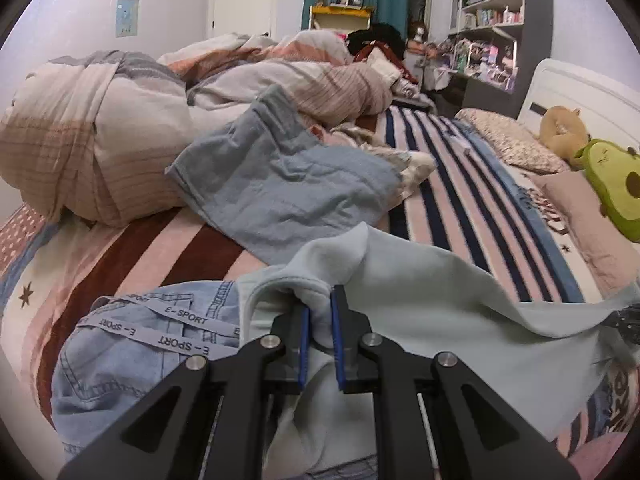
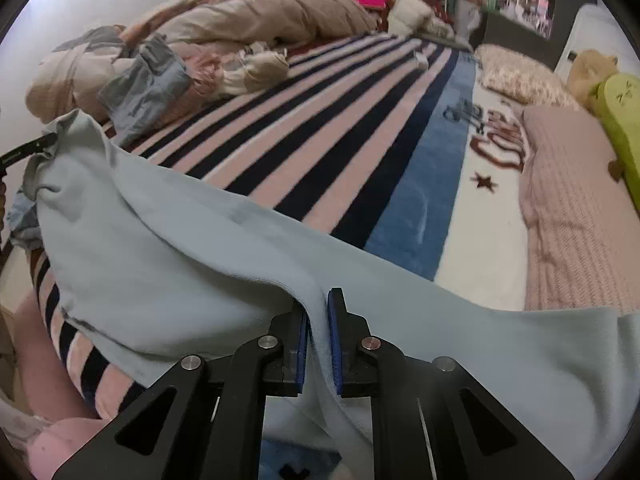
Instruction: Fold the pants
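**Q:** How would the pants handle, and where was the grip?

**A:** The pale mint pants [image 2: 192,264] looked soft, light and limp, like fleecy jersey; I'd judge they would sag and slide unless pinched through a doubled edge or hem. Each claw had done that. The left gripper [image 1: 319,320] was clamped on a bunched hem-like fold, and the right gripper [image 2: 318,332] was clamped on a ridge of the same cloth.

**Q:** What did they look like, and where were they?

**A:** Plain, unprinted, creased, and hung in a slack span between the two claws above the near edge of the striped blanket [image 2: 340,128] covering the bed.

**Q:** And around them?

**A:** A denim garment [image 1: 120,360] with "E-SPORT" tape lay just beside the left claw. Farther off lay grey-blue shorts [image 1: 280,184], resting against a heaped duvet [image 1: 92,136]. An avocado plush [image 1: 616,188] sat by the pillows.
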Available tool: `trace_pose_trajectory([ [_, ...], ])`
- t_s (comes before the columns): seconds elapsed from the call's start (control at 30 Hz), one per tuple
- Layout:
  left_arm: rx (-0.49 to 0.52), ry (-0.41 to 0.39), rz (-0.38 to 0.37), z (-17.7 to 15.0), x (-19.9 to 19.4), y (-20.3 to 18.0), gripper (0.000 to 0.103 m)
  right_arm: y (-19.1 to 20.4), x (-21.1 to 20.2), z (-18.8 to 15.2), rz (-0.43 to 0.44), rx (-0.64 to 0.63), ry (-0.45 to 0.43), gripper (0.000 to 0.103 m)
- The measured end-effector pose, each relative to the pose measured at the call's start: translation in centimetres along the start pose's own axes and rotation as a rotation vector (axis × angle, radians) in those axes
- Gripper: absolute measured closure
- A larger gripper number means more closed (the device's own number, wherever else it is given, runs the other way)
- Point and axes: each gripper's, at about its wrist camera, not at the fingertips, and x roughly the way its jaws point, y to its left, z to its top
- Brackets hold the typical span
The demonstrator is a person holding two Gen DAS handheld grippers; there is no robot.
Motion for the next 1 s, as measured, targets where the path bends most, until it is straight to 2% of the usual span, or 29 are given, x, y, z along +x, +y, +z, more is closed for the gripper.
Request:
trace_pose_trajectory([
  [0.07, 0.003, 0.026, 0.013, 0.1, 0.8, -0.1, 0.094, -0.5, 0.8, 0.2, -0.023, 0.025, 0.019, 0.086],
  [0.13, 0.020, 0.043, -0.005, 0.1, 1.1, -0.4, 0.081, -0.9, 1.2, 0.2, -0.023, 0.045, 0.025, 0.079],
  [0.2, 0.042, 0.042, -0.041, 0.1, 0.7, -1.0, 0.023, -1.2, 1.1, 0.1, 0.036, 0.073, 0.024, 0.077],
  [0.23, 0.057, 0.015, -0.040, 0.0, 0.0, -1.3, 0.017, -1.1, 1.0, 0.1, 0.072, 0.075, 0.029, 0.072],
  [0.27, 0.077, -0.005, -0.049, 0.0, -0.7, -1.6, 0.017, -0.9, 0.7, 0.0, 0.088, 0.060, 0.035, 0.063],
  [0.33, 0.088, -0.020, -0.054, 0.2, -1.9, -1.7, 0.017, -0.3, 0.1, -0.1, 0.023, 0.011, 0.025, 0.056],
  [0.4, 0.068, -0.040, -0.044, 0.4, -3.1, -1.4, 0.017, 0.5, -0.6, -0.2, -0.089, -0.040, 0.008, 0.053],
  [0.43, 0.058, -0.055, -0.053, 0.6, -3.9, -1.4, 0.017, 0.9, -1.1, -0.1, -0.089, -0.052, -0.012, 0.053],
  [0.53, 0.066, -0.078, -0.117, 0.4, -5.5, -2.4, 0.017, 2.5, -2.0, 0.1, 0.041, -0.065, -0.055, 0.054],
  [0.6, 0.091, -0.083, -0.168, 0.1, -6.1, -3.9, 0.017, 4.3, -2.2, 0.2, 0.088, -0.098, -0.087, 0.054],
  [0.63, 0.101, -0.077, -0.192, -0.2, -6.1, -4.5, 0.017, 5.1, -2.2, 0.2, 0.120, -0.108, -0.099, 0.056],
  [0.73, 0.132, -0.002, -0.308, -1.6, -4.9, -7.3, 0.017, 7.2, -1.1, -0.1, 0.271, -0.128, -0.071, 0.084],
  [0.8, 0.153, 0.053, -0.349, -2.7, -3.8, -8.9, 0.017, 8.1, -0.2, -0.5, 0.294, -0.140, -0.045, 0.085],
  [1.0, 0.174, 0.186, -0.393, -4.9, 1.1, -12.3, 0.019, 7.5, 3.1, -1.1, 0.200, -0.105, 0.007, 0.085],
])
